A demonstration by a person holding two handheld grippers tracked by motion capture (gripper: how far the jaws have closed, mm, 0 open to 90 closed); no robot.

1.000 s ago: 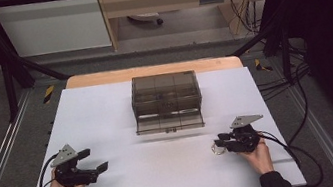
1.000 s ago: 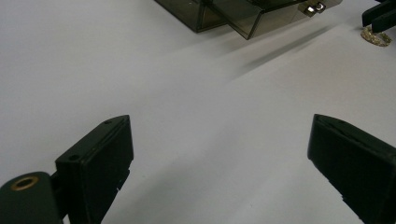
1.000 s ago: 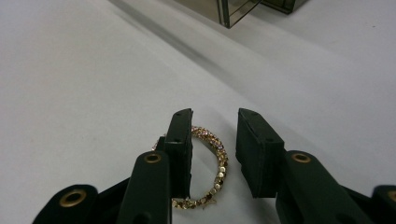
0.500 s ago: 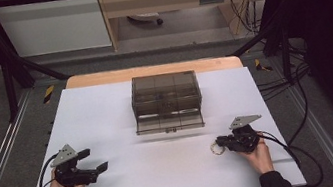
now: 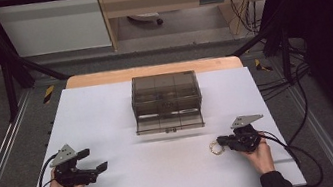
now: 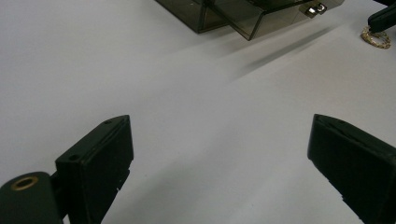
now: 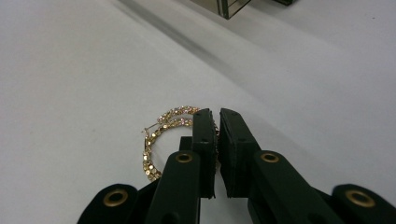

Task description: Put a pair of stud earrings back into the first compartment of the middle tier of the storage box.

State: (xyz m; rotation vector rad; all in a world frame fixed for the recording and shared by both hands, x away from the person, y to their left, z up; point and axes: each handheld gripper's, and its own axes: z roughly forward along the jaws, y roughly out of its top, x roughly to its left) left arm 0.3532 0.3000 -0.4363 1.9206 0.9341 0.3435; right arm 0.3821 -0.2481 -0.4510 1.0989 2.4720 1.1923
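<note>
1. The right tool [image 5: 220,141] rests low on the white worktop [image 5: 166,169], in front of the smoky clear drawer box [image 5: 165,95] and off toward its right corner.
2. Its jaws have just been closing, and in the right gripper view they stand nearly together, pinching one side of a gold beaded hoop [image 7: 161,140].
3. The hoop lies flat on the worktop in front of the box, with most of its ring sticking out to the left of the jaws.
4. The box sits at the middle of the worktop's far half; its lower drawer [image 5: 169,121] is pulled out toward the person, a small metal pull [image 5: 171,130] on its front.
5. The left tool [image 5: 95,159] is held in front of the box and well off to its left, its jaws spread wide with only bare worktop between them.
6. From the left gripper view, the box's open drawer lies ahead, and the hoop [image 6: 376,38] shows to its right under the tip of the right tool.
</note>
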